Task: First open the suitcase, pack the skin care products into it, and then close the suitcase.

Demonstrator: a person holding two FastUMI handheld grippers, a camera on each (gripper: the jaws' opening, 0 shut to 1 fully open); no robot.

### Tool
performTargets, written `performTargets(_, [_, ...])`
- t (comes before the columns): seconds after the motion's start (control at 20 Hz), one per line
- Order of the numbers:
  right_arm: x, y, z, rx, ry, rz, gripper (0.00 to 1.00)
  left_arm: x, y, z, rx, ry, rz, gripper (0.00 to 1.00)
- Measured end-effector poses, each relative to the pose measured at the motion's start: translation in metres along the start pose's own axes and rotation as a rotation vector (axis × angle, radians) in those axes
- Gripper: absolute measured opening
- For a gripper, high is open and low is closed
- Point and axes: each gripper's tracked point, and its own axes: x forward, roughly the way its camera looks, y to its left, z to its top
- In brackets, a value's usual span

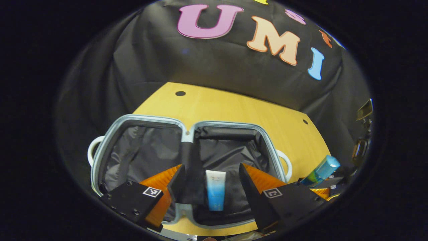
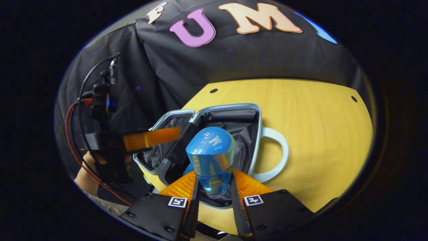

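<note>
One blue bottle (image 2: pixel 210 160) held between fingers (image 2: pixel 194 197); one tube (image 1: pixel 215 194) in suitcase (image 1: pixel 133 118).

The suitcase (image 1: pixel 230 134) lay open on the wooden table (image 1: pixel 234 107), both dark-lined halves facing up. A white-and-blue tube (image 1: pixel 215 189) lay in the right half. The left gripper (image 1: pixel 211 187) hovered over it, fingers spread wide. A blue bottle (image 1: pixel 321 171) showed at the right.

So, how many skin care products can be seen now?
2: a tube lying inside the open suitcase, and a blue bottle held in the right tongs above it. Others may be hidden.
</note>
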Motion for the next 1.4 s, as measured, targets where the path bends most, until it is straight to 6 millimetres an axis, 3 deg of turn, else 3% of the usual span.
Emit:
performTargets(0.05, [0.009,0.004,-0.007,0.008,0.022,0.002,0.47,-0.006,0.016,0.0,-0.013,-0.007,0.018,0.94])
performTargets(0.25, [0.043,0.01,-0.029,0.033,0.089,-0.026,0.43,-0.025,0.074,-0.002,-0.066,-0.017,0.102,0.94])
performTargets(0.4, [0.057,0.005,-0.036,0.015,0.111,-0.084,0.47,-0.037,0.115,-0.005,-0.113,-0.017,0.158,0.94])
performTargets(0.45, [0.059,0.003,-0.037,0.008,0.115,-0.102,0.43,-0.041,0.128,-0.006,-0.123,-0.017,0.176,0.94])
performTargets(0.65, [0.068,0.002,-0.023,0.034,0.079,-0.122,0.51,-0.045,0.174,-0.007,-0.153,-0.015,0.237,0.94])
performTargets(0.7, [0.066,0.001,-0.017,0.045,0.066,-0.131,0.52,-0.043,0.185,-0.007,-0.158,-0.012,0.255,0.9])
performTargets(0.75, [0.067,0.001,-0.008,0.054,0.045,-0.13,0.46,-0.043,0.198,-0.007,-0.163,-0.011,0.276,0.94])
performTargets(0.85, [0.067,0.003,0.009,0.049,0.002,-0.128,0.59,-0.046,0.217,-0.004,-0.168,-0.014,0.306,0.94])
performTargets(0.9, [0.065,0.004,0.018,0.035,-0.023,-0.13,0.74,-0.046,0.228,-0.002,-0.17,-0.017,0.322,0.91])
performTargets(1.0, [0.059,0.007,0.033,0.002,-0.075,-0.131,0.99,-0.045,0.251,0.002,-0.179,-0.021,0.358,0.94])
performTargets(1.1, [0.054,0.012,0.044,-0.022,-0.111,-0.13,0.98,-0.043,0.273,0.006,-0.207,-0.024,0.387,0.94])
performTargets(1.15, [0.052,0.014,0.047,-0.034,-0.122,-0.132,0.92,-0.042,0.284,0.007,-0.223,-0.024,0.399,0.94])
performTargets(1.2, [0.05,0.015,0.05,-0.046,-0.132,-0.137,0.98,-0.04,0.294,0.008,-0.236,-0.025,0.411,0.94])
performTargets(1.4, [0.042,0.013,0.058,-0.069,-0.151,-0.165,0.98,-0.022,0.33,-0.01,-0.255,0.043,0.44,0.94])
